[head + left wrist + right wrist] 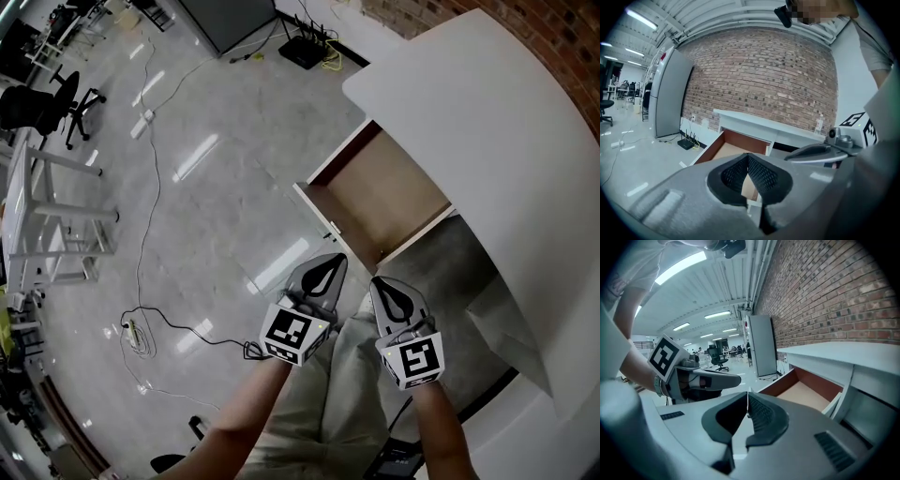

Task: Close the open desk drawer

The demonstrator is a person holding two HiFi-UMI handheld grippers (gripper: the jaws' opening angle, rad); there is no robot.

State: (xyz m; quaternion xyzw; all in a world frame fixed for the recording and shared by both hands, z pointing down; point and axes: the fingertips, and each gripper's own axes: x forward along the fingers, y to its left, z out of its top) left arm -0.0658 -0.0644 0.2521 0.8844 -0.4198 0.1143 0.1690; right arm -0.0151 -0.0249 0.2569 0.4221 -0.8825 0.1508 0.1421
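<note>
Ahead of left tongs (329, 262) and right tongs (383, 285), both closed empty: open drawer (380, 200).

- I see a red brick wall (764, 75) running behind a curved white surface (487, 122).
- The floor (225, 169) is glossy grey and throws back streaks of light.
- A tall grey cabinet (670, 93) stands by that wall, with a black router (305, 52) on the floor near it.
- Far left I make out a black office chair (47, 103) and white table frames (56, 216).
- A thin cable (142, 248) trails across the floor to a power strip (136, 337).
- Strip lights (679, 268) run along the white ceiling (722, 287).
</note>
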